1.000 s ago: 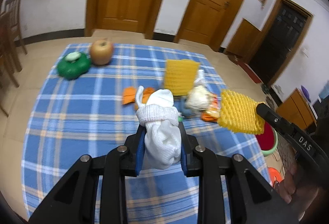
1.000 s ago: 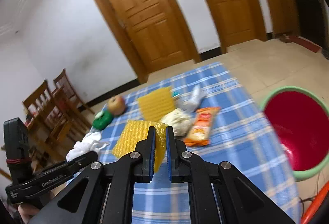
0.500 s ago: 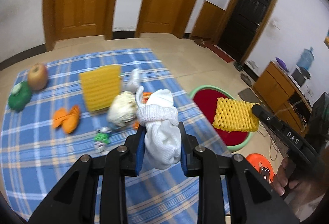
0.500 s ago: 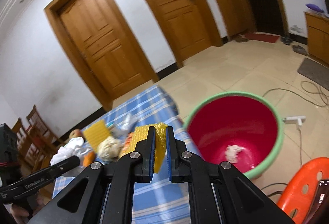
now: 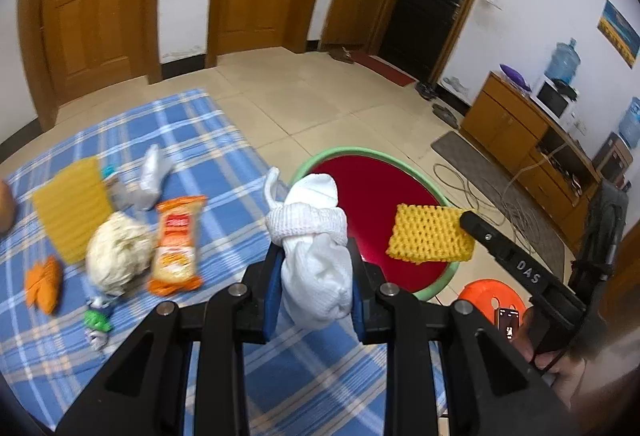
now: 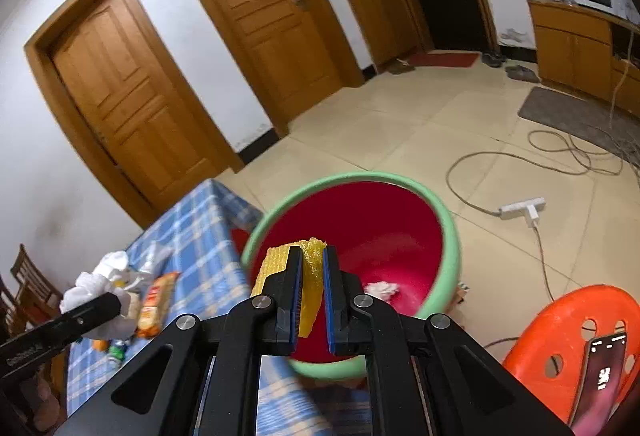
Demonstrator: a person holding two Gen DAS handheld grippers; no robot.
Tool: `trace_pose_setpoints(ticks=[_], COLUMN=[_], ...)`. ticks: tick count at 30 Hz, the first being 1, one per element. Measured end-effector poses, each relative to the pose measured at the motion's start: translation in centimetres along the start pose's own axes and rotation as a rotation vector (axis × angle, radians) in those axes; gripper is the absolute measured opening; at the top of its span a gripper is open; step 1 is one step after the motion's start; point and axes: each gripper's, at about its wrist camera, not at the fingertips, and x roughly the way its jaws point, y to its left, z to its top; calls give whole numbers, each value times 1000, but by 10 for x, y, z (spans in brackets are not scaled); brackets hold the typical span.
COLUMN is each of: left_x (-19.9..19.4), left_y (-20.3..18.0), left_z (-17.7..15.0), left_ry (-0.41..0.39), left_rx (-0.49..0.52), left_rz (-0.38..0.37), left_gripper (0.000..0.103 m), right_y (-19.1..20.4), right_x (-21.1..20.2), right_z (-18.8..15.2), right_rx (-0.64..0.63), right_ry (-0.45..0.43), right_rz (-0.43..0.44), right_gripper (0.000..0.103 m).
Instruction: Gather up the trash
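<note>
Two grippers carry trash to the red bin (image 6: 400, 220): right gripper (image 6: 311, 300) pinches yellow foam net (image 5: 430, 239) above it, left gripper (image 5: 314, 290) clamps white sock (image 5: 316, 256) beside its rim

A blue plaid cloth (image 5: 208, 139) is spread over the table, and on it are seen a yellow foam net sheet (image 5: 72, 207), a crumpled white plastic bag (image 5: 154, 175), an orange snack packet (image 5: 176, 244), a wad of off-white paper (image 5: 118, 256), orange peel pieces (image 5: 42, 286) and a small green-and-white wrapper (image 5: 96, 322). Beside the table, on the beige tiled floor (image 6: 400, 123), a red basin with a green rim (image 6: 450, 236) is stood, with an orange plastic stool (image 6: 560, 332) near it. A white power strip (image 6: 522, 205) with its looping cable and a grey doormat (image 6: 576, 111) are also laid on the floor.
</note>
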Motion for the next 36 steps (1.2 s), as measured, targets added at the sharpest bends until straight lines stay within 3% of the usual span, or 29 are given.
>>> trace_pose_setpoints(ticks=[10, 14, 24, 29, 36], left_x=[45, 58, 88, 91, 82], left_y=[-23, -29, -49, -55, -53], left_z=[5, 6, 8, 6, 6], left_ry=[60, 74, 110, 102, 85], left_rx=[44, 58, 113, 123, 113], left_rz=[-43, -51, -66, -55, -52], left_gripper=[28, 28, 28, 51, 53], right_y=[-28, -38, -44, -47, -46], right_x=[21, 27, 15, 13, 10], right_z=[-2, -2, 3, 3, 4], right_rx=[56, 73, 102, 114, 114], right_ry=[46, 50, 13, 13, 11], right_rz=[-37, -36, -41, -37, -26], right_gripper=[19, 30, 35, 35, 36])
